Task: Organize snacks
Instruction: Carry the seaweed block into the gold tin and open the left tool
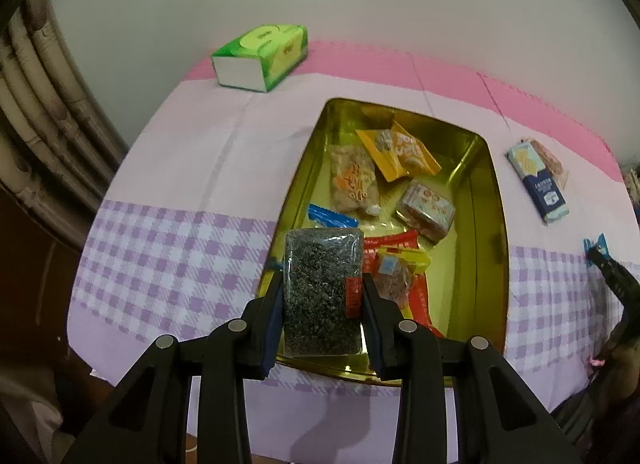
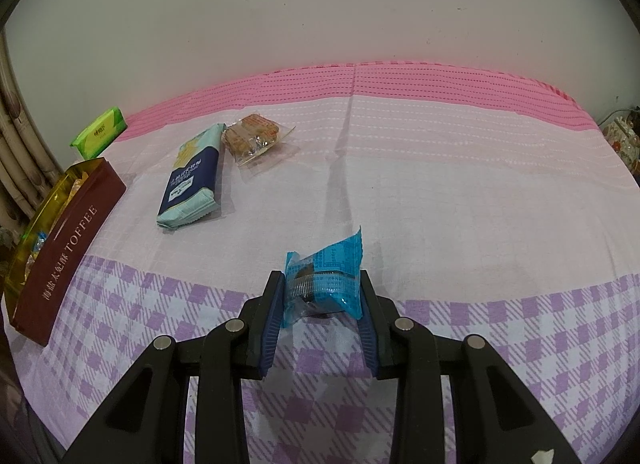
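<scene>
My left gripper (image 1: 322, 282) is shut on a clear pack of dark seed snack (image 1: 320, 288) and holds it above the near end of the gold tin (image 1: 486, 200). The tin holds several wrapped snacks, among them an orange packet (image 1: 404, 152) and a red packet (image 1: 394, 248). My right gripper (image 2: 322, 284) is shut on a blue-wrapped snack (image 2: 326, 280) just over the tablecloth. The tin shows at the left of the right wrist view, with a maroon toffee wall (image 2: 68, 252). A blue biscuit pack (image 2: 194, 176) and a clear-wrapped cookie (image 2: 252, 136) lie on the cloth.
A green tissue pack (image 1: 262, 56) sits at the back left of the table, near the wall. The pink and purple checked tablecloth (image 2: 440, 184) covers the table. The blue biscuit pack (image 1: 538, 180) lies right of the tin. A curtain (image 1: 36, 112) hangs at the left.
</scene>
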### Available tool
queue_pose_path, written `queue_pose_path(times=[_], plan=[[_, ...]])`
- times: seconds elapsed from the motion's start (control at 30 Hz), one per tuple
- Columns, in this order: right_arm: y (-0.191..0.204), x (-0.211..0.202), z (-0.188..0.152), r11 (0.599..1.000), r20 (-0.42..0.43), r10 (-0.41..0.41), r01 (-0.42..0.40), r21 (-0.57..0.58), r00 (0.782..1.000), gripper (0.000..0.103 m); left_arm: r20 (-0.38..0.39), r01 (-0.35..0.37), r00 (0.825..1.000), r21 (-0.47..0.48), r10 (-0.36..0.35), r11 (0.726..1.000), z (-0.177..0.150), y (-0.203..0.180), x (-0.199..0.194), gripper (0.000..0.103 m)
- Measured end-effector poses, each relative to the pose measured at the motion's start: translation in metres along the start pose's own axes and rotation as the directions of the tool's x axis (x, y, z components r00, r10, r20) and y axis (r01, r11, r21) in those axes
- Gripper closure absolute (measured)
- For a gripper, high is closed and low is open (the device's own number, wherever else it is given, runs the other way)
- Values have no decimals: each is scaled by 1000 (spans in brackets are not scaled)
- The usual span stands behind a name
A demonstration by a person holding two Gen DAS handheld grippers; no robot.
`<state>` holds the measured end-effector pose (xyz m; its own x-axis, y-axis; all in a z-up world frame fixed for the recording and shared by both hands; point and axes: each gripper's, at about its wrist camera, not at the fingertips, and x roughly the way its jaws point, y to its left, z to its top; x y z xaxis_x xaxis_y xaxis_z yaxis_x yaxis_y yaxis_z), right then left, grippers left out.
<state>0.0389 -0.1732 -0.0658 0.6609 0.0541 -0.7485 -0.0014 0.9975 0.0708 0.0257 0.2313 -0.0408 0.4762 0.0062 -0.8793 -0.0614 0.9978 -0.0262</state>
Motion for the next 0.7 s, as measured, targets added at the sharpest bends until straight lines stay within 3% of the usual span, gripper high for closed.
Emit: queue_pose_path(times=[0.7], plan=[[-1,0,0,1000,0,2,-2,1,1000,71,-58,-55,997,61,58,997,-4,-12,25,67]])
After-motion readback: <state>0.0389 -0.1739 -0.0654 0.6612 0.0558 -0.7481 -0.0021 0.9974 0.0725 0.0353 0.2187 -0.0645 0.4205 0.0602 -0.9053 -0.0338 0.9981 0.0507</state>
